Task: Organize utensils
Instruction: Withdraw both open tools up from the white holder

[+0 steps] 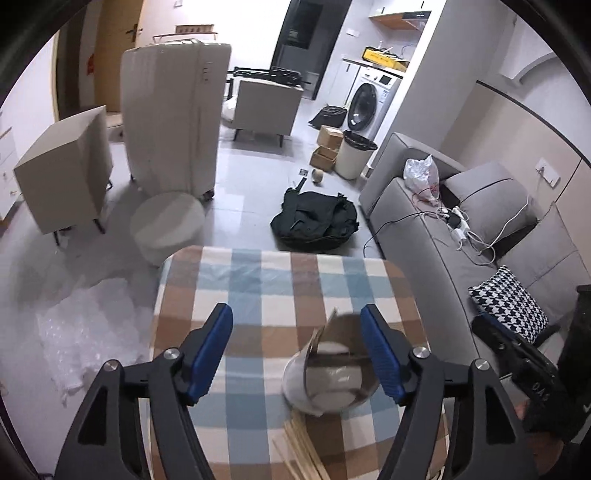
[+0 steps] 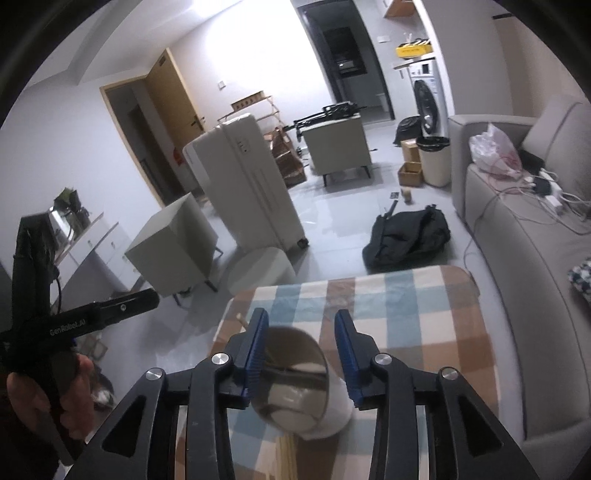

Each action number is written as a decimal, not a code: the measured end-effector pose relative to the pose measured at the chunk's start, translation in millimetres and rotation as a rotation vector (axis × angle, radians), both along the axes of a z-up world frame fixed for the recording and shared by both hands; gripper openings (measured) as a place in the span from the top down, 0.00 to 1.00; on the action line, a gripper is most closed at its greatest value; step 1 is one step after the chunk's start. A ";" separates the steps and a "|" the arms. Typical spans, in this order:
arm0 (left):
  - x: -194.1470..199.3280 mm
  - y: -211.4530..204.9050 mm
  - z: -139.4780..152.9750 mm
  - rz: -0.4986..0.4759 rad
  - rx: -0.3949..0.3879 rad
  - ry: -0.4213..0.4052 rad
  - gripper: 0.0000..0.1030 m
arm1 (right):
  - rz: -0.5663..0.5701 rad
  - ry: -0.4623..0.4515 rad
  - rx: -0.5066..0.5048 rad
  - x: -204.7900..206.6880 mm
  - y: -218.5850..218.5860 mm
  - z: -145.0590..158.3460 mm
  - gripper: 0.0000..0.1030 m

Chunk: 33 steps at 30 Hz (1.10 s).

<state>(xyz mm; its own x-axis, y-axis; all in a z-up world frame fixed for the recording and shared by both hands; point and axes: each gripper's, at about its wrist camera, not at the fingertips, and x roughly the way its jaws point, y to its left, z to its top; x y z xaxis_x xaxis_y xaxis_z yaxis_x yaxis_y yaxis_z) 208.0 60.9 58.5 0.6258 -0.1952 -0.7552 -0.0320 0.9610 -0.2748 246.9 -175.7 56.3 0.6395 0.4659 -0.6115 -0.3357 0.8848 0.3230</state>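
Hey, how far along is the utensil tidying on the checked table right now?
Done: nothing visibly sorted. In hand: nothing; the left hand-held gripper and right hand-held gripper are both open around the tipped white holder. Left: the wooden sticks lie loose on the checked table.

Dim, cool indoor light; the wall (image 2: 229, 33) glares white in the right view. The cup (image 2: 295, 384) is motion-blurred. Fisheye bending and black corners frame both views.
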 end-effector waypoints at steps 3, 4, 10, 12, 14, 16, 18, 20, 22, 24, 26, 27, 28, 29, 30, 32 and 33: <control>-16.7 -3.1 0.2 0.016 0.020 0.001 0.34 | -0.028 0.006 0.019 -17.3 -9.2 1.3 0.62; -25.4 -5.3 1.3 0.018 0.023 -0.002 0.33 | -0.034 0.007 0.026 -22.7 -11.1 1.8 0.60; -47.2 -15.4 3.9 0.034 0.071 -0.031 0.28 | -0.045 -0.024 0.046 -62.1 -18.0 4.9 0.49; -55.7 -16.9 3.2 0.040 0.086 -0.040 0.28 | -0.041 -0.035 0.042 -74.1 -17.2 4.3 0.46; -64.9 -18.3 1.6 0.044 0.103 -0.054 0.27 | -0.038 -0.045 0.035 -84.2 -15.2 3.6 0.42; -73.2 -20.1 -1.0 0.047 0.119 -0.068 0.26 | -0.033 -0.056 0.030 -94.5 -13.0 1.2 0.38; -78.1 -20.6 -3.8 0.048 0.123 -0.074 0.22 | -0.023 -0.062 0.024 -103.2 -10.7 -1.9 0.34; -83.6 -20.1 -7.7 0.052 0.131 -0.082 0.20 | -0.018 -0.067 0.010 -110.1 -8.4 -6.7 0.31; -87.0 -19.4 -12.4 0.054 0.132 -0.088 0.19 | -0.009 -0.062 -0.004 -115.8 -4.7 -13.8 0.29; -91.0 -19.1 -19.1 0.060 0.131 -0.091 0.18 | -0.003 -0.057 -0.021 -118.8 -2.1 -20.1 0.26; -94.6 -18.1 -27.9 0.062 0.129 -0.088 0.18 | 0.012 -0.056 -0.043 -122.4 1.2 -27.9 0.23; -95.7 -17.5 -32.5 0.067 0.131 -0.086 0.18 | 0.018 -0.057 -0.055 -123.8 2.5 -31.4 0.21; -96.1 -16.4 -38.1 0.075 0.134 -0.080 0.18 | 0.022 -0.057 -0.071 -125.4 3.6 -36.3 0.21; -96.0 -15.1 -44.5 0.084 0.132 -0.069 0.18 | 0.023 -0.056 -0.080 -127.6 4.6 -39.7 0.20; -96.2 -13.6 -50.4 0.090 0.123 -0.059 0.18 | 0.027 -0.049 -0.090 -128.0 5.6 -45.2 0.19; -94.0 -9.4 -65.1 0.100 0.103 -0.028 0.18 | 0.031 -0.025 -0.106 -128.0 6.9 -57.8 0.19; -91.0 -7.5 -73.1 0.103 0.108 -0.011 0.18 | 0.034 -0.008 -0.118 -126.3 8.1 -65.3 0.20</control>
